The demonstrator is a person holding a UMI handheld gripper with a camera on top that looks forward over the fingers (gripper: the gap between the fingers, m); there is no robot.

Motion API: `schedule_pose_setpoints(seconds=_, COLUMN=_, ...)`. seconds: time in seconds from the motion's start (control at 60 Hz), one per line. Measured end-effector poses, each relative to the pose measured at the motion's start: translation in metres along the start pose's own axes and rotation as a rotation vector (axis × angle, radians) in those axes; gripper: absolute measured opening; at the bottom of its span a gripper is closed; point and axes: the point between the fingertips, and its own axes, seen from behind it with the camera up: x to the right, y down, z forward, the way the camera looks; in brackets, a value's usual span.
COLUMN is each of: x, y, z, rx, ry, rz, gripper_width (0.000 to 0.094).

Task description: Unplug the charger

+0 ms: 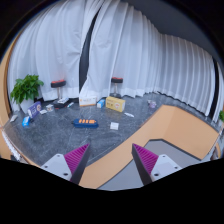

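I hold the gripper [110,160] with fingers apart and empty above a wooden desk [165,135]; no charger visible, so searching comes next.

No legible text, label, brand, number or sign anywhere. Yellow box [116,103] at far side of grey floor, small orange item [87,122] at mid floor, items near plant [27,90] at far left: any print too small to read.
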Motion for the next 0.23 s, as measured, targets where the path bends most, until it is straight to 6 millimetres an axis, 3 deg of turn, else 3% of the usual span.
schedule_pose_setpoints(seconds=0.133, x=-0.004, y=0.013, z=-0.028, rx=-0.007, ry=-0.011, rz=-0.005, gripper_width=0.0854)
schedule_pose_setpoints(seconds=0.233, x=-0.004, y=0.014, z=-0.036, rx=-0.004, ry=-0.008, rz=-0.010, gripper_width=0.0856)
